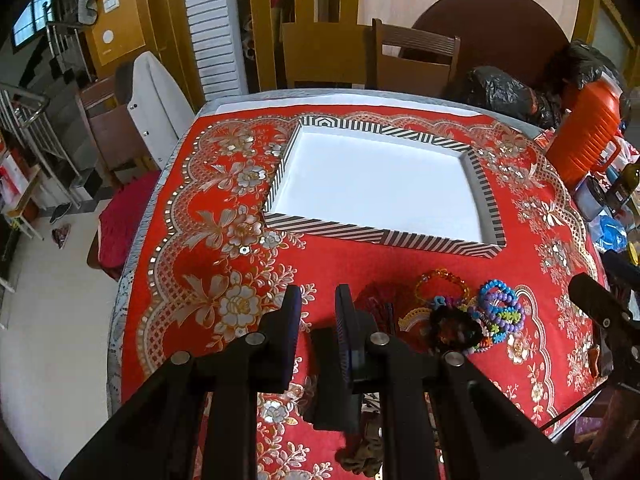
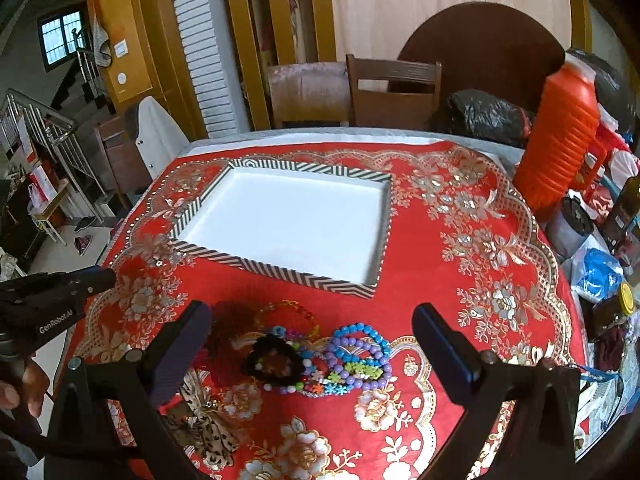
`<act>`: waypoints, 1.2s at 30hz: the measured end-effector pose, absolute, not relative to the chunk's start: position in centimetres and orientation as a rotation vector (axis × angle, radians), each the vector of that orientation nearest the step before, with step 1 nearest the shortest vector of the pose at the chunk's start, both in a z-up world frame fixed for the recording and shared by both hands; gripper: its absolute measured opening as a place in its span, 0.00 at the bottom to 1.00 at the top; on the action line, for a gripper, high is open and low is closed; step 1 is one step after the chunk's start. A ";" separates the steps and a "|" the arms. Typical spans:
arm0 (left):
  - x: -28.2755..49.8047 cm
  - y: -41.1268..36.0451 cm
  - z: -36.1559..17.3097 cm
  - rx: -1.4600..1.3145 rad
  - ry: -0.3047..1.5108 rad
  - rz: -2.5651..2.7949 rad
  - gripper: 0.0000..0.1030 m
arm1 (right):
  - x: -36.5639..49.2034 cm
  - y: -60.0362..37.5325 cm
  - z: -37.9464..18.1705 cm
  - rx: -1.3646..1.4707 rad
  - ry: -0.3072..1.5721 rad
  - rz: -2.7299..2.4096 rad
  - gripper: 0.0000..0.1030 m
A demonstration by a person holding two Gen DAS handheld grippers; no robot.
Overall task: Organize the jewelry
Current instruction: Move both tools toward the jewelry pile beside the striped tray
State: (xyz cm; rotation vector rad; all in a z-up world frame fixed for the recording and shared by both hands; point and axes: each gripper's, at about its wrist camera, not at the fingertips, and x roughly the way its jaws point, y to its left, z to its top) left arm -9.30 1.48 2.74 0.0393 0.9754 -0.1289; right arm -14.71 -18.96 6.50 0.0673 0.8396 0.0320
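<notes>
Wooden chairs [image 1: 416, 60], staircase [image 2: 52, 120], window [image 2: 60, 38]

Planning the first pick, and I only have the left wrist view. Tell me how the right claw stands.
Observer: The right claw is wide open with nothing between its fingers. The bracelet pile lies on the cloth just beyond it.
Operator: Report what lies under my own claw.
Observer: A leopard-print bow lies on the red tablecloth, nearer than the pile.
Operator: Describe what is holding my handle.
Observer: A hand wraps around it, low at the left edge of the right wrist view.
</notes>
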 end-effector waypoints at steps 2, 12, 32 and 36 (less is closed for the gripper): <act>-9.6 1.6 2.7 0.038 0.975 -0.126 0.03 | -14.9 -18.5 6.8 0.060 0.833 0.032 1.00; -10.1 1.8 3.0 0.047 0.963 -0.122 0.03 | -15.3 -18.4 6.8 0.072 0.828 0.034 1.00; -10.1 1.2 2.8 0.043 0.973 -0.140 0.03 | -15.9 -19.6 7.9 0.041 0.803 0.010 1.00; -10.0 1.2 2.7 0.044 0.977 -0.136 0.03 | -16.0 -20.0 7.7 0.060 0.813 0.012 1.00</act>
